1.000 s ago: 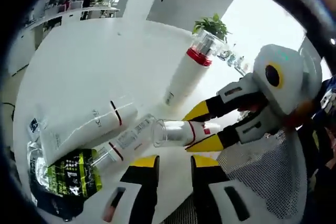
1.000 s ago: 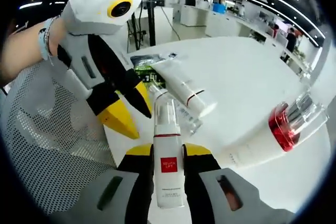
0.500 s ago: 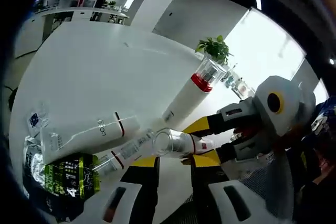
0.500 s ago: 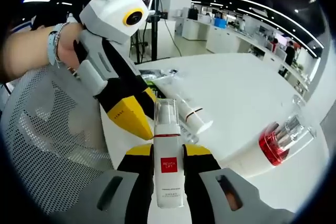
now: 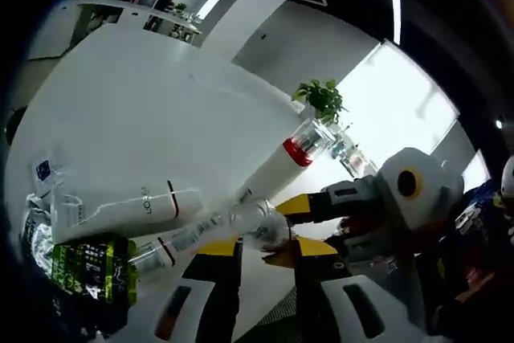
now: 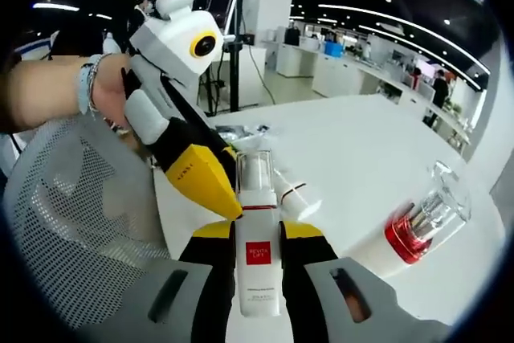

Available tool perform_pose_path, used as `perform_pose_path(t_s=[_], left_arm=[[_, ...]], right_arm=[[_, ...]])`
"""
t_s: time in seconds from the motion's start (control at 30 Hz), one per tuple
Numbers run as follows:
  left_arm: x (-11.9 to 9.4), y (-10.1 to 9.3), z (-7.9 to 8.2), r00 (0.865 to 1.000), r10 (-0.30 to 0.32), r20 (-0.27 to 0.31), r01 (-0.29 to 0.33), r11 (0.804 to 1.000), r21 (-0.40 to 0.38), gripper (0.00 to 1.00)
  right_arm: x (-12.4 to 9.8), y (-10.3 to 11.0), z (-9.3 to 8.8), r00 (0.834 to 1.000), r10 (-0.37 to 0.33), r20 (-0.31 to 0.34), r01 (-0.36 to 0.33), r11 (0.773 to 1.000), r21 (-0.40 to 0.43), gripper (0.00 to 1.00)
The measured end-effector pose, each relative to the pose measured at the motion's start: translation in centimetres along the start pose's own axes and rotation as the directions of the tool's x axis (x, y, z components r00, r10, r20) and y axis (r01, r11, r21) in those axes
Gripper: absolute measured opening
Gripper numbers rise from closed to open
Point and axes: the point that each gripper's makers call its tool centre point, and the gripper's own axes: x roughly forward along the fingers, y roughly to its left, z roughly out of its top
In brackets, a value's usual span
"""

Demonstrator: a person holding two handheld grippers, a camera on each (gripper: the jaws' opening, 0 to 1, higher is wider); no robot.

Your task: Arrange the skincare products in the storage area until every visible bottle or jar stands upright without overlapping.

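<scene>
Right gripper view, hand-held gripper point(image 6: 257, 234) clamping pump bottle point(image 6: 257, 259)

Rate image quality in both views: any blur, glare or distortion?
Left gripper view: soft and slightly blurred, the bright window washes out the right side, and fisheye bends the table. Right gripper view: sharper; the label on the held bottle shows clearly, with ceiling lights mirrored on the clear cap.

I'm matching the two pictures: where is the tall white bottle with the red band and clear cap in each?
Left gripper view: the tall white bottle is right of centre, below the plant.
Right gripper view: the same bottle sits at the right edge.
Shared landmark: the small pump bottle held in the right gripper, at lower centre in both.
</scene>
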Motion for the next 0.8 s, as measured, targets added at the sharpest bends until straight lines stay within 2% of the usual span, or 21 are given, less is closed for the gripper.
perform_pose_path(t_s=[0.1, 0.17, 0.33, 0.57, 0.6, 0.63, 0.77, 0.8], left_arm=[[-0.2, -0.7, 0.9, 0.998, -0.042, 0.037, 0.045, 0.996, -0.073, 0.22], [-0.3, -0.6, 1.0, 0.998, -0.046, 0.034, 0.049, 0.994, -0.094, 0.21], [-0.2, -0.9, 1.0, 0.999, -0.039, 0.023, 0.041, 0.997, -0.072, 0.20], [0.0, -1.4, 1.0, 1.000, -0.015, 0.011, 0.014, 0.999, 0.035, 0.20], [0.1, -1.4, 0.9, 1.000, -0.004, 0.003, 0.003, 0.997, 0.082, 0.20], [0.2, -1.4, 0.9, 1.000, 0.001, 0.008, -0.002, 0.993, 0.118, 0.20], [0.5, -2.2, 0.7, 1.000, 0.009, 0.025, -0.016, 0.954, 0.299, 0.21], [0.5, -2.3, 0.7, 1.000, 0.006, 0.025, -0.013, 0.952, 0.306, 0.21]], right_arm=[[0.0, -0.1, 0.1, 1.000, -0.004, 0.006, 0.004, 1.000, 0.001, 0.19], [-0.1, -0.2, 0.2, 1.000, -0.007, 0.014, 0.007, 1.000, 0.007, 0.19], [0.0, -0.1, 0.2, 1.000, -0.008, 0.011, 0.008, 1.000, 0.017, 0.19], [0.1, 0.0, -0.1, 1.000, 0.000, 0.000, 0.000, 0.998, 0.056, 0.19], [0.1, 0.0, -0.2, 1.000, 0.001, -0.004, -0.001, 0.998, 0.060, 0.19], [0.1, 0.0, -0.4, 1.000, 0.003, -0.013, -0.002, 0.998, 0.066, 0.19], [0.3, 0.0, -0.9, 0.999, 0.017, -0.036, -0.013, 0.996, 0.093, 0.19], [0.3, 0.0, -1.1, 0.999, 0.021, -0.043, -0.016, 0.994, 0.105, 0.19]])
